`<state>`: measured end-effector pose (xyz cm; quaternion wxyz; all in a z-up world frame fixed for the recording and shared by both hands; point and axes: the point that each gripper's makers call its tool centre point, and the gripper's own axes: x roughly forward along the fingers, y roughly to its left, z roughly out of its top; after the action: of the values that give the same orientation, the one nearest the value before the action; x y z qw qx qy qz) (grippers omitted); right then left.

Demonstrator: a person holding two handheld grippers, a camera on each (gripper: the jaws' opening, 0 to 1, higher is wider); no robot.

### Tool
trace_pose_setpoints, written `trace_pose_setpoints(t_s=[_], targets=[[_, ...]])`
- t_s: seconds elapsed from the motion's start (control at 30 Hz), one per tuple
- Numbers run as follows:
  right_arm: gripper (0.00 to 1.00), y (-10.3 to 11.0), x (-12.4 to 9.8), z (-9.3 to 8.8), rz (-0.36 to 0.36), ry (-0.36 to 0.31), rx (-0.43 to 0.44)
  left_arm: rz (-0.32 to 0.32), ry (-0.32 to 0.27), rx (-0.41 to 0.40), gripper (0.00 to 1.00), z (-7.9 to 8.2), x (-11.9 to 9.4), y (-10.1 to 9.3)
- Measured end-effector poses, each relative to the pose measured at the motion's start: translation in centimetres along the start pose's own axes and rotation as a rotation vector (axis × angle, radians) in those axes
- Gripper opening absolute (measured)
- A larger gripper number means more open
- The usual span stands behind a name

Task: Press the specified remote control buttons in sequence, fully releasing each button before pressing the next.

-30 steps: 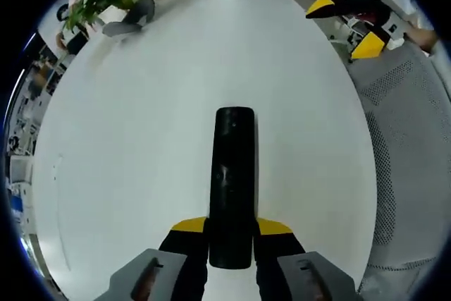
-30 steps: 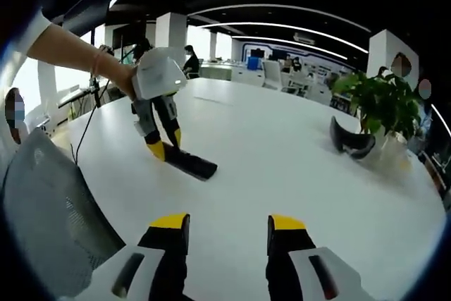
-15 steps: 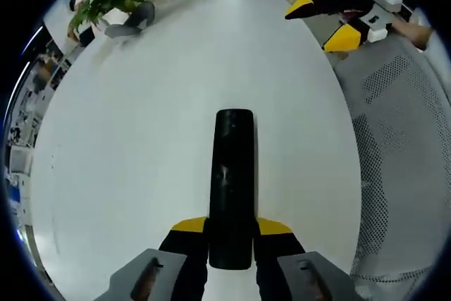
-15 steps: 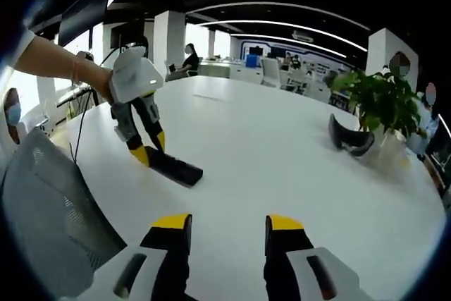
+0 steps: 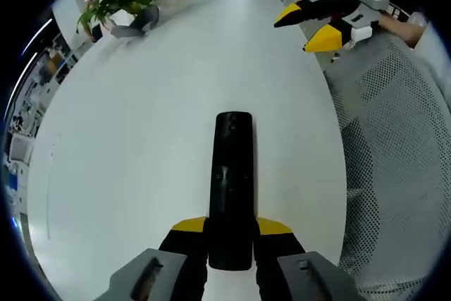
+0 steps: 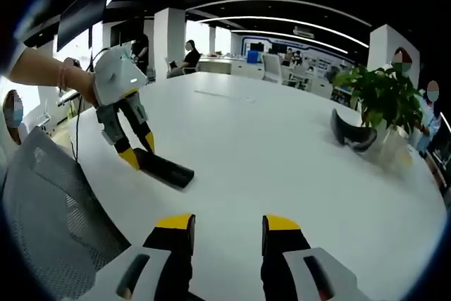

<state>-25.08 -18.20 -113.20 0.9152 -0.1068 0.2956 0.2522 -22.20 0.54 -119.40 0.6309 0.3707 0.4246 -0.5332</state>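
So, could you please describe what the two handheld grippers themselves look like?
Both match. The left gripper has a pale grey box body, grey arms and black fingers with yellow tips. The right gripper has the same black fingers, yellow tips and grey mounts. A bracelet sits on the person's left wrist.

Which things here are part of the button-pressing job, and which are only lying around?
Job:
remote control, clamped in the left claw
right claw, open, nothing between its jaws

Lying around:
potted plant
dark curved object beside the plant
mesh chair

left tongs (image 6: pixel 138 160) clamp remote (image 6: pixel 163 170); right tongs (image 6: pixel 227 223) apart
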Motion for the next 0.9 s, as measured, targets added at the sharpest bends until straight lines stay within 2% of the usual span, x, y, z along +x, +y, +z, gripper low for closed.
trace_pose_setpoints(t_s=[0.43,0.73,0.9], targets=[[0.33,0.4,0.1,-0.3,0.022,0.018,-0.01,0.007,-0.005,-0.009,0.24,-0.6,-0.3,-2.0],[0.33,0.9,0.3,-0.5,0.048,0.03,0.0,0.034,-0.012,-0.043,0.24,-0.9,-0.4,-3.2],[0.32,1.7,0.5,-0.8,0.089,0.046,-0.003,0.062,-0.048,-0.047,0.24,-1.0,-0.5,-3.3]])
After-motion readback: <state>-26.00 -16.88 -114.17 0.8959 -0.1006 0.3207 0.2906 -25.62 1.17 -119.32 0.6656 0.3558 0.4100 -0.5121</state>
